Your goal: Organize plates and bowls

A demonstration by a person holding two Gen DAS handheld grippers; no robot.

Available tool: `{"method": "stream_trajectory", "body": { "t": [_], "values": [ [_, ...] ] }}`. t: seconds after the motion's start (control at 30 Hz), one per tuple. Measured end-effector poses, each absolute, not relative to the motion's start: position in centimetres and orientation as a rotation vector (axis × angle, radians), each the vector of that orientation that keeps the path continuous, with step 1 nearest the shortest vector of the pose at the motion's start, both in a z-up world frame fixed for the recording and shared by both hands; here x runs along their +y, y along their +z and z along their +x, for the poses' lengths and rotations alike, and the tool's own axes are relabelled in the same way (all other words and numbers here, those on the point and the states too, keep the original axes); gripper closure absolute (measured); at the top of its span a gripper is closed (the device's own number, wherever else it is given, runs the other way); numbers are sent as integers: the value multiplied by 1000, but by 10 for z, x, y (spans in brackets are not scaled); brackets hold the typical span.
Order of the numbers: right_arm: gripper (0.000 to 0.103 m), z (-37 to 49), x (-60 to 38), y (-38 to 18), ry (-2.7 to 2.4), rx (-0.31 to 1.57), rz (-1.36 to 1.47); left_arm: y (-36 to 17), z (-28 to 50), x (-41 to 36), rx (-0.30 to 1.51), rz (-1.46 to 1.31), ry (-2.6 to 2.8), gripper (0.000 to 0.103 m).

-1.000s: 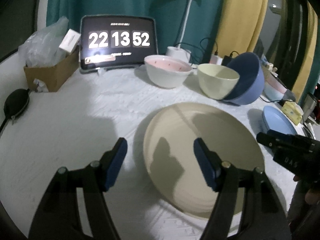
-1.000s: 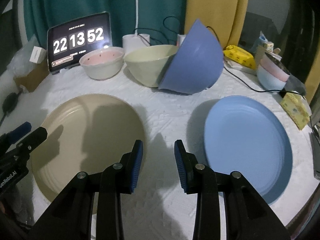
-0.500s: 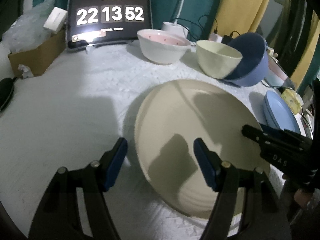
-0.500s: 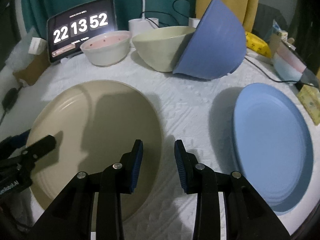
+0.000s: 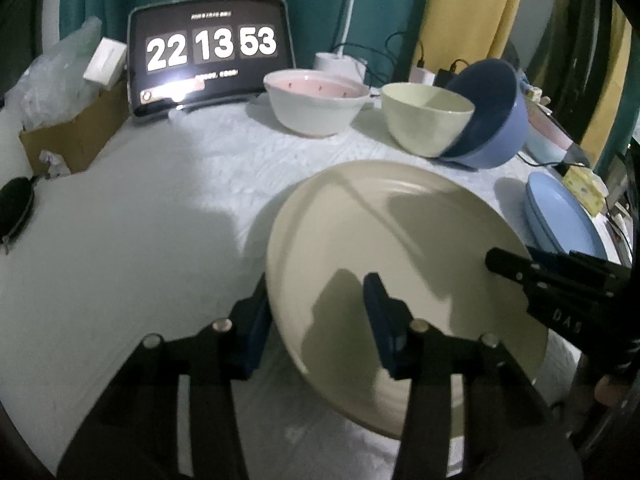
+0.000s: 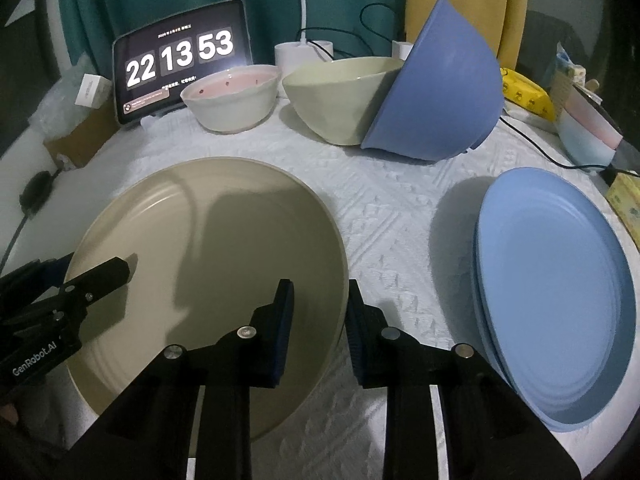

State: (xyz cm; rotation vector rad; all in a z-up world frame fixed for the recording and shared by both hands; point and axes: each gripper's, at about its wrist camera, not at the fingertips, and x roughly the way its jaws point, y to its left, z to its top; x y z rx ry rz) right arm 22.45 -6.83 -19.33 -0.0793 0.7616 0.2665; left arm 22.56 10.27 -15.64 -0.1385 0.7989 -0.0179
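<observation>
- Left gripper has just been closing, with the near left rim of the beige plate between its blue pads.
- Right gripper has just been closing too, over the plate's right rim.
- Its side reads "DAS"; the left one reads "GenRobot.AI".
- Tablet clock shows "22 13 53".
- Blue plates sit stacked on the desk, right of the beige plate.

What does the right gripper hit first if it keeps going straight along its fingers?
Likely the round beige plate: the right gripper, whose fingers have just been closing, already straddles its near right rim, so it would slide further onto that rim. Beyond lies the white textured tablecloth; depth is unclear.
</observation>
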Motion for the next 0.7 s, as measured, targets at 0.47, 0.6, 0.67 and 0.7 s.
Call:
{"method": "stream_trajectory", "body": {
  "t": [0.47, 0.6, 0.67, 0.7],
  "values": [
    [76, 204, -95, -167, 238, 676, -40, -132, 211, 76, 733, -114, -60, 57],
    [76, 198, -107, -160, 225, 652, -23, -124, 210, 65, 719, -103, -74, 57],
    [76, 196, -115, -158, 217, 642, -12, -122, 210, 58, 717, -98, -82, 57],
    [76, 195, -117, -158, 213, 638, -8, -121, 210, 54, 716, -95, -86, 57]
  ]
}}
